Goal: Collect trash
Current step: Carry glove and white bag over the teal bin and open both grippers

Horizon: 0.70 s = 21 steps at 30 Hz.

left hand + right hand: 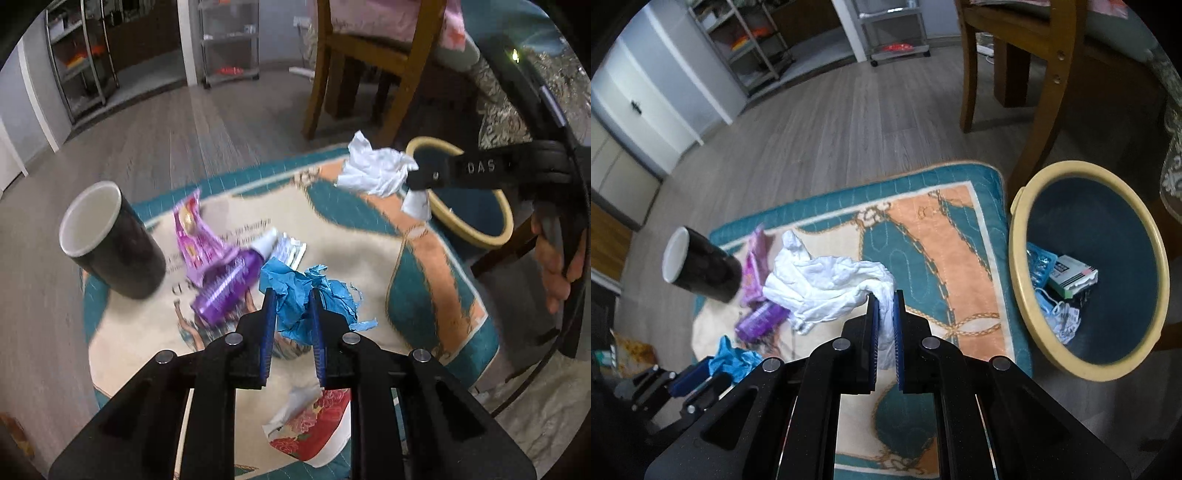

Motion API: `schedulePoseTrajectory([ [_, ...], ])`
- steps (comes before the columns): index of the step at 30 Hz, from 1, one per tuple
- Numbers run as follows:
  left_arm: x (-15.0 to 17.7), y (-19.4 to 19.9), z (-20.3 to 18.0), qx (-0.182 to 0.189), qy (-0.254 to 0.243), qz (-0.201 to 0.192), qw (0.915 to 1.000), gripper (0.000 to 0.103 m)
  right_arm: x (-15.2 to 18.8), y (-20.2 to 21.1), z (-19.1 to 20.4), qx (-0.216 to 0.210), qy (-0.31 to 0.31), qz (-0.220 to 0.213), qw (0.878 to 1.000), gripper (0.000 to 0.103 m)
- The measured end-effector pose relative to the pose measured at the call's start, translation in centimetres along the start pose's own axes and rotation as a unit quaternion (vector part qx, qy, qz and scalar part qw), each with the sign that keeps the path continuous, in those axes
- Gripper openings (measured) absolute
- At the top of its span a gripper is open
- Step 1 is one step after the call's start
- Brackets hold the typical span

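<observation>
My left gripper point(292, 295) is shut on a crumpled blue paper point(332, 295), held just over the patterned rug point(351, 240). In the right wrist view the left gripper point(701, 373) sits low at the left with the blue paper point(735, 356) in it. My right gripper point(885, 295) is shut on a white crumpled tissue point(827, 284), which hangs above the rug point(960, 258). The left wrist view shows the right gripper point(424, 177) with the tissue point(373, 170) beside the cream-rimmed bin point(469, 236). That bin point(1015, 258) stands on the floor to the right of the rug.
On the rug lie a black cup point(110, 236), a purple bottle point(225, 288), a pink wrapper point(195, 232), a silver wrapper point(291, 249) and a red floral scrap point(314, 424). The bin holds a small box point(1071, 277) and other litter. Wooden chair legs point(1045, 110) rise behind it.
</observation>
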<state>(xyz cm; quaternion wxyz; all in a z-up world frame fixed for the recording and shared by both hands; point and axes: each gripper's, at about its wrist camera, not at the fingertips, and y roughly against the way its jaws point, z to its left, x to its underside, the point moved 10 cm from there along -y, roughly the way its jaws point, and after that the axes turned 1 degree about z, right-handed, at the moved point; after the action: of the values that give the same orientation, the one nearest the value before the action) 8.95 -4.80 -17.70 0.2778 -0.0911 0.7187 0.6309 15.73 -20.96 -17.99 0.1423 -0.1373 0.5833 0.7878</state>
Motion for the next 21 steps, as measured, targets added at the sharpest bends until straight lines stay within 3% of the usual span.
schedulePoseTrajectory([
  [6,-2.1,2.0,-0.2,-0.005,-0.005,-0.039,0.9992,0.017,-0.5,2.2,-0.3,-0.007,-0.003,-0.026,1.0,0.009],
  [21,-4.2,2.9,-1.5,0.001,0.006,-0.064,0.9979,0.017,-0.8,4.4,-5.4,0.018,-0.044,-0.05,0.998,0.009],
])
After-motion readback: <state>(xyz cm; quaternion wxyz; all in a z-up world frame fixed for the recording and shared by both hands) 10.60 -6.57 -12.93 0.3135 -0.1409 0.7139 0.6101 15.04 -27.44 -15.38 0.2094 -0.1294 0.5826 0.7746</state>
